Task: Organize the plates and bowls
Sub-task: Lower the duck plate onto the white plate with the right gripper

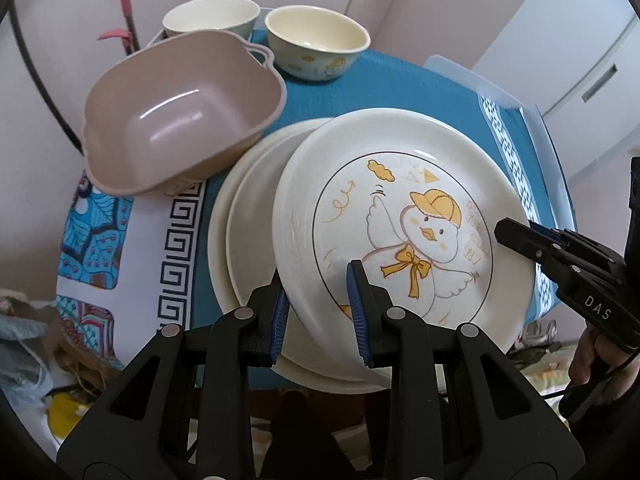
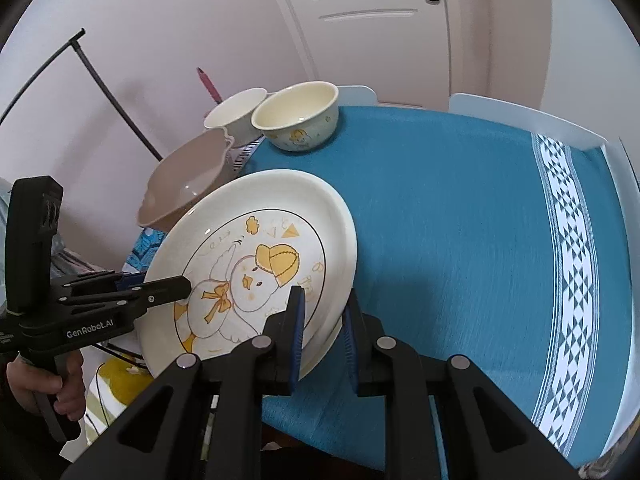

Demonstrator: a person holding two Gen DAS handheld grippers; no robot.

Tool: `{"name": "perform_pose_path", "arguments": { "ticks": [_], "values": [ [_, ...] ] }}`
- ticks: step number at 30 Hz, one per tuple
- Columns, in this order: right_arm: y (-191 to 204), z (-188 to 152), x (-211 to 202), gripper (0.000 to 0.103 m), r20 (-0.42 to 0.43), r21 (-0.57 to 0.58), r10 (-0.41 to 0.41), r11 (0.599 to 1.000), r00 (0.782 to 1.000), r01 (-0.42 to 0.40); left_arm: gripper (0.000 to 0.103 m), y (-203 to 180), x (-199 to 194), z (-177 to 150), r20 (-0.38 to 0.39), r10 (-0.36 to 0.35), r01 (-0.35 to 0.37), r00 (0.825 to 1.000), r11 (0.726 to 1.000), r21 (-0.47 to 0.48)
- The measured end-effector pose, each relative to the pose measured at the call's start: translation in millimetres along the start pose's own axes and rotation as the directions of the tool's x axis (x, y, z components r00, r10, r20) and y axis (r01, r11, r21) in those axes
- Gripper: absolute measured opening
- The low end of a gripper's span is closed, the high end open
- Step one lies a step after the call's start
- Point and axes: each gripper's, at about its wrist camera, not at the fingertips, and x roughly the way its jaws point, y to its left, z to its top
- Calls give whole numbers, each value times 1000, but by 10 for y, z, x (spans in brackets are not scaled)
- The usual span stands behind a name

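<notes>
A white plate with a yellow duck drawing (image 1: 404,220) is held tilted above a stack of two plain white plates (image 1: 244,220). My left gripper (image 1: 318,304) is shut on the duck plate's near rim. My right gripper (image 2: 322,328) is shut on the plate's (image 2: 256,264) right rim. The right gripper also shows at the right edge of the left wrist view (image 1: 560,256). The left gripper shows at the left of the right wrist view (image 2: 160,286). A pink square bowl (image 1: 180,116) and two cream bowls (image 1: 316,40) (image 1: 212,16) stand behind.
The table carries a teal cloth (image 2: 460,220) with a white patterned band (image 2: 572,280). A white chair back (image 2: 524,120) stands at the far edge. A black stand (image 2: 100,80) leans by the wall on the left. A door (image 2: 380,20) is behind.
</notes>
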Motion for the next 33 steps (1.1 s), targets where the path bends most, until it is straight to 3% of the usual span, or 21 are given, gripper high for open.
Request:
{"name": "perform_pose_path", "arguments": {
  "ticks": [5,13,23,33],
  "values": [
    [31,-71,21,17,11,10,-42,999,999,42,25,47,137,19,-22,12,-12,1000,1000,27],
    [98,-106,49,17,19,6,-72,997,997,72,25,-34,262,45,-18,105,-103,994,989,109],
    [180,-118,81,17,5,-42,-108,993,994,108,25,-267,277,41,38,293,-293,955,922,254],
    [265,-110,174,17,-16,-116,-185,976,983,182,25,-359,262,19,76,355,-361,932,885,295]
  ]
}}
